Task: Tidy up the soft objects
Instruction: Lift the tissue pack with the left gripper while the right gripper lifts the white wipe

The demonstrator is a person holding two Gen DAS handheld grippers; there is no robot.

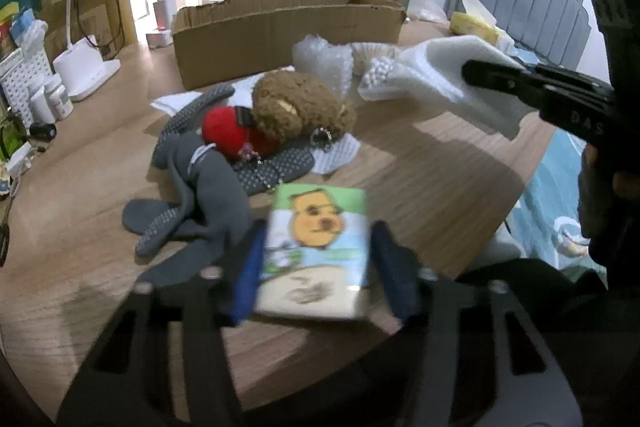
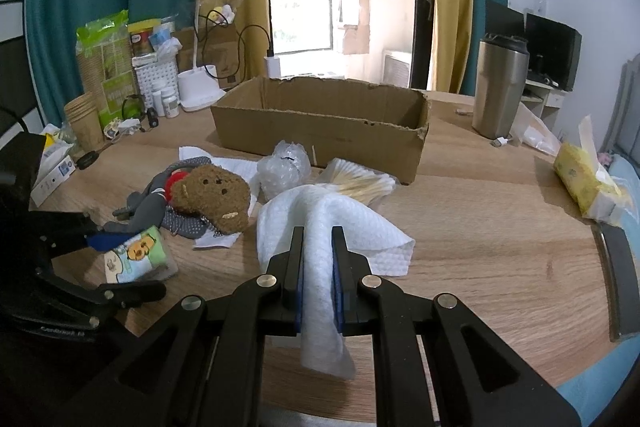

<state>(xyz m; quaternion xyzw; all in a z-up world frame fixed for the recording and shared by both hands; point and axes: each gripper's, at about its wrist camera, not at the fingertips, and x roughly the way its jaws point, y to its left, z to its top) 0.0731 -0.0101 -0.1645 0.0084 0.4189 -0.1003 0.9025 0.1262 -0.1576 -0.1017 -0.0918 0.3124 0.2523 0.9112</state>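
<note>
A small tissue pack (image 1: 316, 251) printed with a cartoon bear lies on the wooden table (image 1: 440, 163). My left gripper (image 1: 318, 239) is shut on it, a blue pad against each long side; the right wrist view shows the same grip (image 2: 132, 263) on the pack (image 2: 138, 253). My right gripper (image 2: 318, 233) is shut on a white paper towel (image 2: 372, 231), whose free end drapes onto the table. In the left wrist view that gripper (image 1: 476, 73) holds the towel (image 1: 440, 59) at the right. A brown plush bear (image 2: 212, 195) lies on grey dotted socks (image 1: 212, 195).
An open cardboard box (image 2: 320, 131) stands behind the pile. Bubble wrap (image 2: 284, 171) and cotton swabs (image 2: 360, 183) lie in front of it. A steel tumbler (image 2: 500, 87) and a yellow tissue bag (image 2: 580, 183) stand to the right; a lamp (image 2: 200, 91), bottles and paper cups (image 2: 84, 123) crowd the left.
</note>
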